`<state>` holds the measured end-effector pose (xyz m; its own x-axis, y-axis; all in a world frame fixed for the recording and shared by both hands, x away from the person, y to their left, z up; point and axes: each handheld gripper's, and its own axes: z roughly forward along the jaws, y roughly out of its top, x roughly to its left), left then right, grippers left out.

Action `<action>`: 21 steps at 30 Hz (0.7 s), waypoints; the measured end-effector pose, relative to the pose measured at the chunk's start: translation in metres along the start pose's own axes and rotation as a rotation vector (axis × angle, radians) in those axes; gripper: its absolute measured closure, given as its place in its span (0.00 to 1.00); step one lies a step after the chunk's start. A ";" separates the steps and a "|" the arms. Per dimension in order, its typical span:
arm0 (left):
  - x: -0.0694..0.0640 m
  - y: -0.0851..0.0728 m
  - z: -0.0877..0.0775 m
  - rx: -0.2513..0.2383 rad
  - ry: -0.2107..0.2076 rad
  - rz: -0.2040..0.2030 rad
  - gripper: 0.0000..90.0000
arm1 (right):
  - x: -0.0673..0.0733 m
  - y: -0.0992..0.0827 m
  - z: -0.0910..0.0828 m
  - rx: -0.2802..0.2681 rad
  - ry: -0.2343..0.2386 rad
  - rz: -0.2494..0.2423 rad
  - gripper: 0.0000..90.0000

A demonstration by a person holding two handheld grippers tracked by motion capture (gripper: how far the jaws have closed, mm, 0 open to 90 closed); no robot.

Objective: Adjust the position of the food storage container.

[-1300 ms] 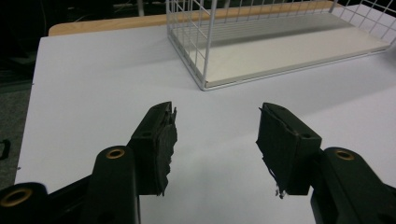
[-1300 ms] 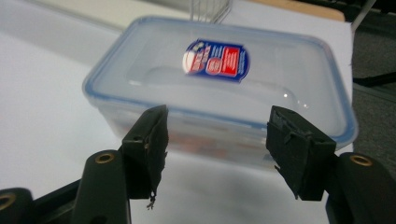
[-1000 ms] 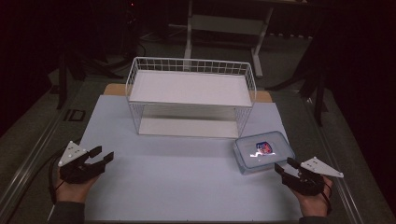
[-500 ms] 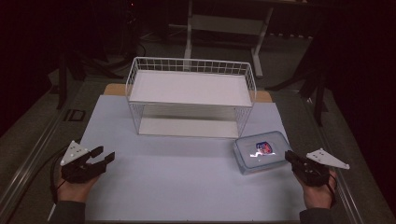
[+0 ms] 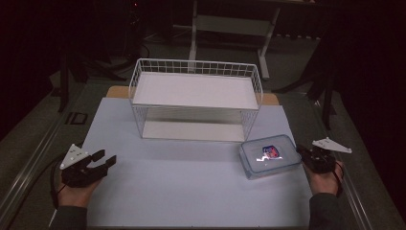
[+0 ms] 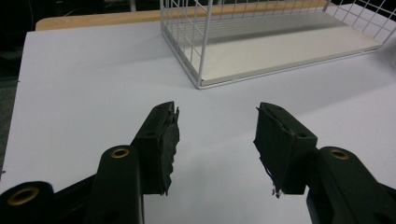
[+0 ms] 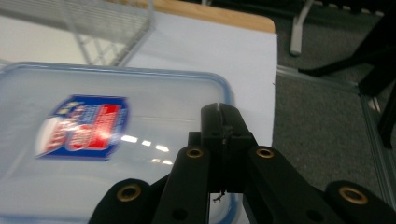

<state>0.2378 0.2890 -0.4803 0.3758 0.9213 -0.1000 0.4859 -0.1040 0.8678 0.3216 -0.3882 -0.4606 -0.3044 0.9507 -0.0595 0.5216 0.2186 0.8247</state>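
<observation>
A clear plastic container (image 5: 269, 155) with a blue-rimmed lid and a red and blue label lies flat on the white mat, front right of a white wire basket (image 5: 196, 96). My right gripper (image 5: 302, 152) is shut with nothing between its jaws, its tips at the container's right edge. In the right gripper view the closed tips (image 7: 223, 121) hang over the lid's right rim, with the container (image 7: 93, 154) blurred. My left gripper (image 5: 106, 158) rests at the mat's front left. Its jaws stand apart over bare mat (image 6: 217, 140).
The wire basket (image 6: 280, 46) has a white shelf on top and a white floor below, and stands at the mat's far middle. The mat (image 5: 191, 191) ends at a wooden table edge behind the basket. Grey carpet and a metal rail (image 7: 327, 79) lie right of the mat.
My right gripper's jaws have gone from open to shut, and the hand has moved forward along the container's right side. The left hand and the container have stayed put.
</observation>
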 end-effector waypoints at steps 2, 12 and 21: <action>0.000 0.000 0.000 0.003 -0.001 0.001 0.53 | -0.003 0.000 0.006 0.016 -0.009 0.010 1.00; 0.001 0.000 -0.001 -0.001 0.004 -0.003 0.53 | -0.018 0.002 0.020 0.057 -0.028 0.077 1.00; 0.000 0.000 -0.001 -0.001 0.006 -0.001 0.53 | -0.022 0.001 0.027 0.097 -0.011 0.088 1.00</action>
<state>0.2371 0.2897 -0.4797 0.3710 0.9234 -0.0981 0.4853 -0.1027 0.8683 0.3503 -0.4028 -0.4731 -0.2452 0.9695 0.0040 0.6209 0.1539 0.7687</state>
